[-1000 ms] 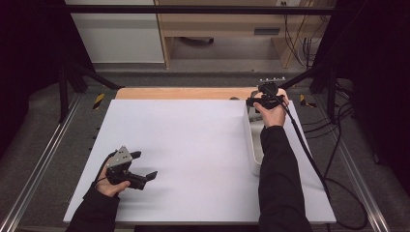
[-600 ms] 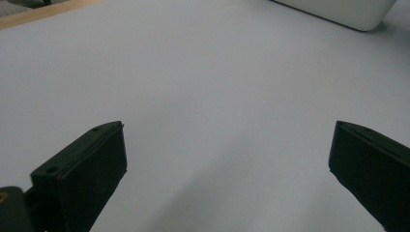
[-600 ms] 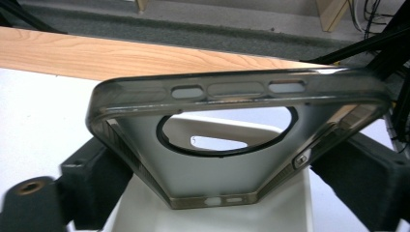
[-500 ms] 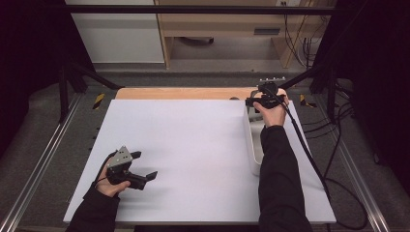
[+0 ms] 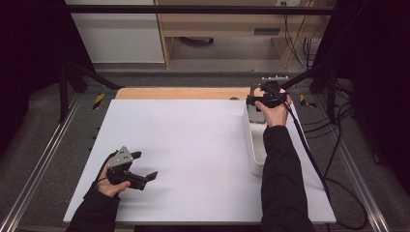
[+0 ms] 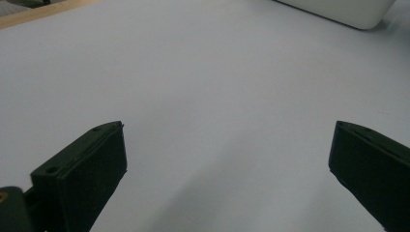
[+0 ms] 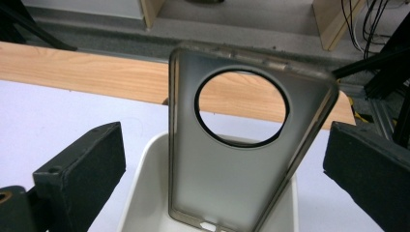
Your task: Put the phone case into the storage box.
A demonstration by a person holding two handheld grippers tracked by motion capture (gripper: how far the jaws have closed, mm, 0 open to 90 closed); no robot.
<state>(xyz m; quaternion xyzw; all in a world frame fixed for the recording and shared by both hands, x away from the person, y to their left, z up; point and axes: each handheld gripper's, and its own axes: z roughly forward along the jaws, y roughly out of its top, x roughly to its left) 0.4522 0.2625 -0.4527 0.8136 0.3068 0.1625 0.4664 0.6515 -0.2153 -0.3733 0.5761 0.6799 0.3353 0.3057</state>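
We note the table cover (image 5: 193, 154): plain pale lavender-white, no pattern. Beyond its far edge, a strip of light wood (image 5: 179, 93) with a fine orange-tan grain.

The bin (image 7: 140, 193): glossy off-white, unmarked.

The phone case (image 7: 232, 164): smoky grey, translucent, with a darker rim around its round cut-out; the wood's tan shows through that hole.

The left gripper (image 5: 140, 166): black jaws, a grey plate on top. The right gripper (image 7: 227, 179): matt black jaw pads.

The person's sleeves (image 5: 283, 183): black, plain. Floor (image 5: 48, 159): dark grey speckled. We see yellow-and-black striped marks (image 5: 98, 100) at the far corners.
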